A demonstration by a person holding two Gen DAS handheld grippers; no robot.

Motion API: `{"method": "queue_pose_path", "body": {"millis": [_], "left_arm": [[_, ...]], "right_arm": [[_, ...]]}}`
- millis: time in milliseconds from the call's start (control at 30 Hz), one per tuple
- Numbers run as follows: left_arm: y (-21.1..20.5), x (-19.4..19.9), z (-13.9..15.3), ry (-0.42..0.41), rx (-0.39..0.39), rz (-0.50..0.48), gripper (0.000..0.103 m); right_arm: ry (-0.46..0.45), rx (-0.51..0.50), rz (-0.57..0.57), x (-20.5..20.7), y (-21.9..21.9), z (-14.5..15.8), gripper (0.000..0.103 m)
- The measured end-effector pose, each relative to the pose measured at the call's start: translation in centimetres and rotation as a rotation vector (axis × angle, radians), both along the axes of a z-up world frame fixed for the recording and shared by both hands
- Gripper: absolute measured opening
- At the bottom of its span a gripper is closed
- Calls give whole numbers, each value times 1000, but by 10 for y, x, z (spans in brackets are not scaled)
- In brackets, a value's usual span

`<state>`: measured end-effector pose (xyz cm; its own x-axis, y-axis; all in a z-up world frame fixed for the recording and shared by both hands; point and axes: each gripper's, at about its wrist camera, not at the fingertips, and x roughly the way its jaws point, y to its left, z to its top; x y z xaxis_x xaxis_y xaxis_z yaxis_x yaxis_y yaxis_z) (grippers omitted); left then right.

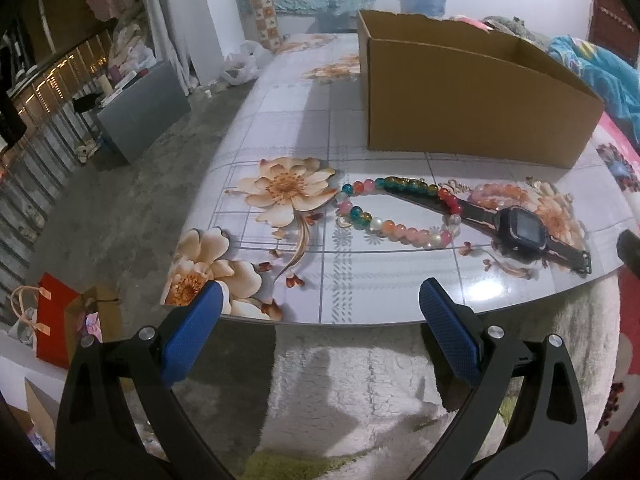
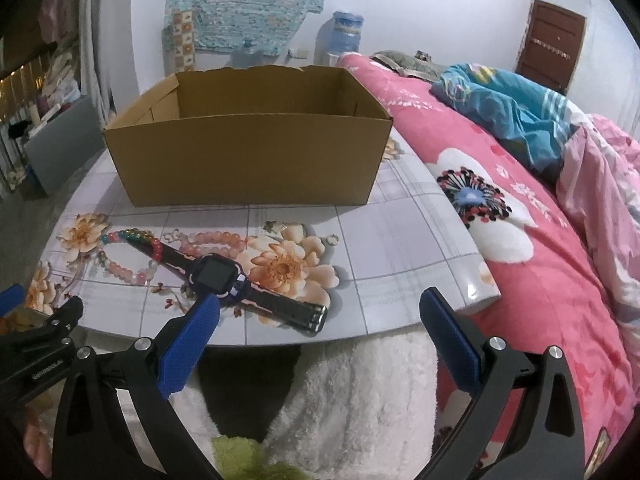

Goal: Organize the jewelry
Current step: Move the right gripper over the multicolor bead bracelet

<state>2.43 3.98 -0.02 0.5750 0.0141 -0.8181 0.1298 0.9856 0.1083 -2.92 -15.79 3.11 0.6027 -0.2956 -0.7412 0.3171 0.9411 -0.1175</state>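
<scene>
- Both tools hover short of the bench (image 1: 280,120), nothing picked up. The left gripper (image 1: 320,300) has its jaws spread wide and empty; same for the right gripper (image 2: 320,306).
- Jewelry sits mid-frame in the left wrist view: a multicolour bead bracelet (image 1: 394,228), a pale pink bead bracelet (image 1: 498,192) behind it, and a dark watch (image 1: 524,232) whose strap runs through the multicolour loop.
- The cardboard box (image 2: 248,160), open-topped, fills the upper centre of the right wrist view, beyond the pieces.
- Handling guess: the beads look light, floppy and likely to roll on this glossy top, so pinch across 1 strand. The watch looks stiffer, so take its strap (image 2: 288,308) near the buckle, lower centre, and lift gently because it may drag the bracelet.
</scene>
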Motion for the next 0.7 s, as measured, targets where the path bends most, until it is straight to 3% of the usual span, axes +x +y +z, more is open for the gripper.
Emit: {"method": "queue_pose_path", "body": {"millis": [300,500,700], "left_arm": [[-7,9,-10,79,-112,-107,95],[-10,-1,2,29,-119,-145,95],[-4,-7,4,41,-266,-170,95]], "right_arm": [[-52,2,39,-3,1,-9,98],[-92,11,49,-14,-9,-15,98],[-147,109,56,-19,-24,-13,98]]}}
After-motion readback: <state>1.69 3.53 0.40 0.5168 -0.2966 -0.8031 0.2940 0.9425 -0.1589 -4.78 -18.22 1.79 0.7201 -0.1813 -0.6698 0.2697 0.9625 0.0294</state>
